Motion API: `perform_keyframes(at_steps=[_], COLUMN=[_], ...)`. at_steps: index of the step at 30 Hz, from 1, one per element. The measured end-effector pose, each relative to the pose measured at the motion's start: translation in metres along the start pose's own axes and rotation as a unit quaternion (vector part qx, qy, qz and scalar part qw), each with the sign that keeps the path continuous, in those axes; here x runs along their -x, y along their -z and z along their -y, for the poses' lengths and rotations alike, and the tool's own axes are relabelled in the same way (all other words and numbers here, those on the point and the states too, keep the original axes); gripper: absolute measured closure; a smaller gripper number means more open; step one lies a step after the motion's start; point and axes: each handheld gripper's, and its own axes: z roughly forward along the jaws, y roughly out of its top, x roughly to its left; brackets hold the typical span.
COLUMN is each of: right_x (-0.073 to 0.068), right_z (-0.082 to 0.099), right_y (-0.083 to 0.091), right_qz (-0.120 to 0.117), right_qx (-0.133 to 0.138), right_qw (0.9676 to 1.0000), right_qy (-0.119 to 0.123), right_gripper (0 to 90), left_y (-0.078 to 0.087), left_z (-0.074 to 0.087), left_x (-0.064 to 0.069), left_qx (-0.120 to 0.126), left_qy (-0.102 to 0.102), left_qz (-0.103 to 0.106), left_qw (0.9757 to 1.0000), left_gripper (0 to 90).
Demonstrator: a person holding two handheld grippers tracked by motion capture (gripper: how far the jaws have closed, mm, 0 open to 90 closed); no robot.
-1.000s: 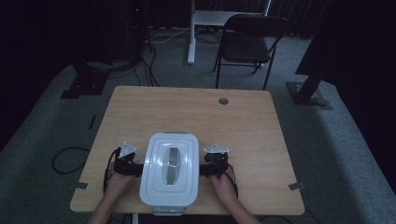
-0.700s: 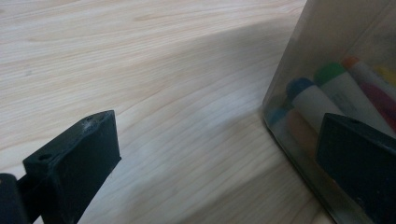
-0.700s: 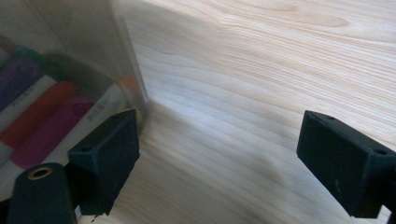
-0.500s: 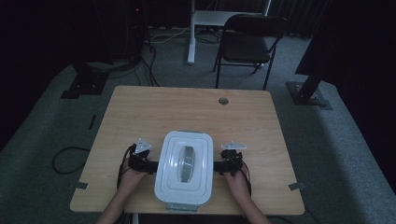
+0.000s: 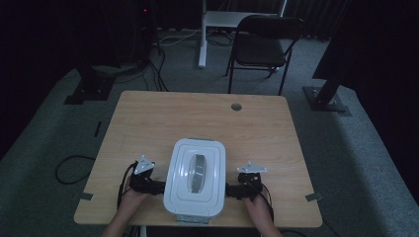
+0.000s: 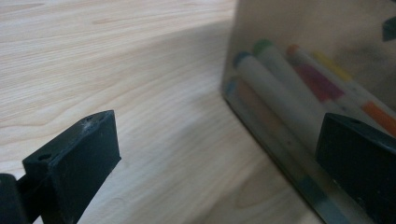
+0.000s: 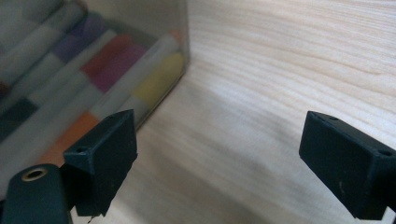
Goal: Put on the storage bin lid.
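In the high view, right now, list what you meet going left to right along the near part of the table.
left gripper → lidded white box → right gripper

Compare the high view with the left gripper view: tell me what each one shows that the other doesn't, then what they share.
High view alone: the whole white lid with its grey handle, the right gripper at the box's other side, both hands, a black chair and a round hole in the table.

Left gripper view alone: the markers inside the box, seen through its clear wall, with blue, green, orange, yellow and magenta parts.

Both: the storage box, the wooden table and the left gripper, its jaws apart beside the box.
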Motion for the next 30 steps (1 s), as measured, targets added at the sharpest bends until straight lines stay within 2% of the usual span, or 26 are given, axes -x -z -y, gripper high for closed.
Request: perform_keyframes(at_steps=[4,6,8,12,16,20,25,30], right_x=[-0.007,-0.010,-0.010,-0.011,-0.005,0.006,0.018,0.029], right_z=[0.003,0.003,0.002,-0.001,-0.008,-0.013,-0.022,-0.029], right_y=[-0.005,-0.007,-0.009,-0.016,-0.020,-0.021,-0.023,-0.027], right_qz=[-0.005,0.011,0.013,0.031,0.041,0.037,0.036,0.033], right_qx=[-0.006,-0.010,-0.018,-0.027,-0.029,-0.023,-0.022,-0.027], right_qw=[1.0000,0.9998,0.9997,0.9990,0.9987,0.9990,0.9991,0.9991], right_qy=[0.004,0.012,0.009,0.019,0.011,-0.006,-0.008,-0.009], right_gripper=[11.3,11.3,11.4,12.2,13.7,13.9,14.6,15.7], left_y=[-0.002,-0.003,-0.005,-0.011,-0.016,-0.022,-0.030,-0.038], left_z=[0.003,0.004,0.004,0.002,0.000,-0.003,-0.009,-0.015], left_x=[0.000,0.001,0.001,0.003,0.006,0.009,0.011,0.012], left_qx=[0.003,0.002,-0.002,-0.005,-0.006,-0.007,-0.012,-0.013], left_qy=[0.011,0.013,0.016,0.021,0.021,0.023,0.017,0.019], left_qz=[0.002,0.000,-0.003,-0.020,-0.019,-0.017,-0.019,-0.020], left_qw=[0.9999,0.9999,0.9999,0.9996,0.9996,0.9996,0.9996,0.9995], left_gripper=[0.5,0.5,0.6,0.6,0.6,0.6,0.6,0.7])
